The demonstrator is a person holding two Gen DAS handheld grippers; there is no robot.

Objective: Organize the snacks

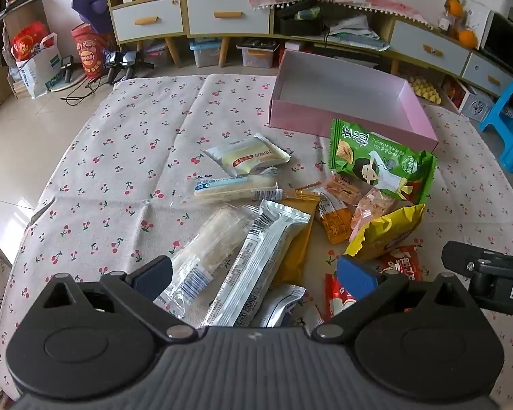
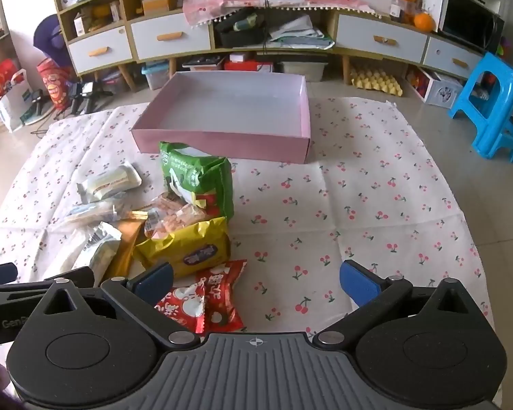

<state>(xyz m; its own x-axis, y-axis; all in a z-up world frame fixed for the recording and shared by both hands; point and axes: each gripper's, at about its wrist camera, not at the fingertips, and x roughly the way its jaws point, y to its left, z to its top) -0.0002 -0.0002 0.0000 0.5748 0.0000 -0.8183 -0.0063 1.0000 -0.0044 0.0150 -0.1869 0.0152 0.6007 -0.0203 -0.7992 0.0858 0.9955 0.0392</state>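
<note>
Both the left gripper (image 1: 254,273) and the right gripper (image 2: 256,278) are hovering with jaws wide and holding nothing above a heap of snack packets (image 1: 290,201) lying on the cherry-print cloth (image 2: 359,188), while the pink box (image 2: 222,140) behind them is sitting empty, so the sorting looks unstarted.

Bare cloth (image 2: 376,205) right of snack pile (image 2: 174,225); pink box (image 2: 222,143) behind.
</note>
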